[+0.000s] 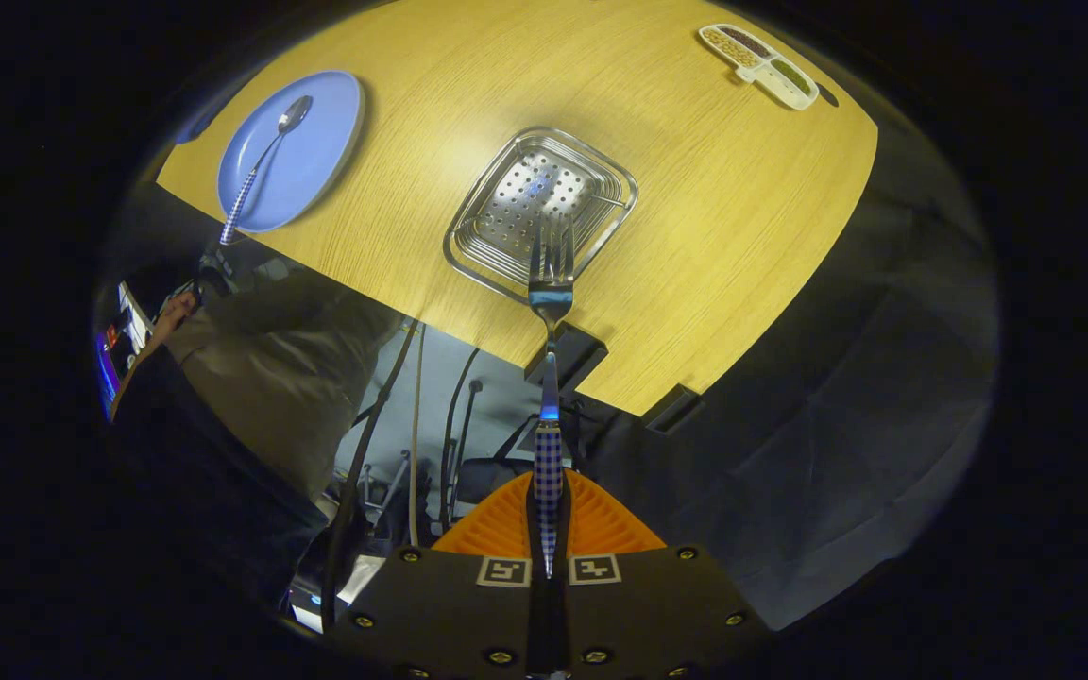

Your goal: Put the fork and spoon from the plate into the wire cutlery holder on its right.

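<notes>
While the fingers [549,538] clamp the fork [551,283] by its checked handle, tines over the wire cutlery holder [540,210], the spoon [263,162] lies on the blue plate [317,151] left of it; wood-grain counter [733,246], divided dish [759,65] beyond, cables below its edge

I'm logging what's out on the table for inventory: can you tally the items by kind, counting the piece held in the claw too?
Forks: 1, fork, clamped by its handle in the shut claw
Spoons: 1, spoon
Plates: 1, blue plate
Wire cutlery holders: 1, wire cutlery holder
Divided snack trays: 1, snack tray
Total: 5
</notes>
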`<action>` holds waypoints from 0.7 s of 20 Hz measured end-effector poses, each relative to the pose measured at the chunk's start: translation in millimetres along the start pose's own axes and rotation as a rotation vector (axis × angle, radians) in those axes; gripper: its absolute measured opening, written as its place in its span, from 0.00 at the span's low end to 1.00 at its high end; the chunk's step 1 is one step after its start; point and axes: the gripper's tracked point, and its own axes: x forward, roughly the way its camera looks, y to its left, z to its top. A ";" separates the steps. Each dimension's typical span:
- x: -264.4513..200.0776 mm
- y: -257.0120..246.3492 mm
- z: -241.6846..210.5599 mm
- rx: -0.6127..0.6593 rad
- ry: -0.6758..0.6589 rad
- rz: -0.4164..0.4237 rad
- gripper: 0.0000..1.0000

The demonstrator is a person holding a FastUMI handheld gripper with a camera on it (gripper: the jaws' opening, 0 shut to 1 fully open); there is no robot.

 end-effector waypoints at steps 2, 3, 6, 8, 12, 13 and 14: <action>0.3 -0.9 5.6 -0.007 0.028 0.013 0.00; -0.1 -1.2 8.2 -0.014 0.045 0.021 0.00; -0.4 -3.9 20.6 -0.036 0.098 0.037 0.00; 3.6 -6.9 32.3 -0.039 0.120 0.040 0.00; 7.3 -10.5 50.8 -0.041 0.173 0.055 0.00; 9.0 -10.9 54.4 -0.035 0.184 0.060 0.01; 12.3 -14.1 57.0 -0.032 0.192 0.056 0.01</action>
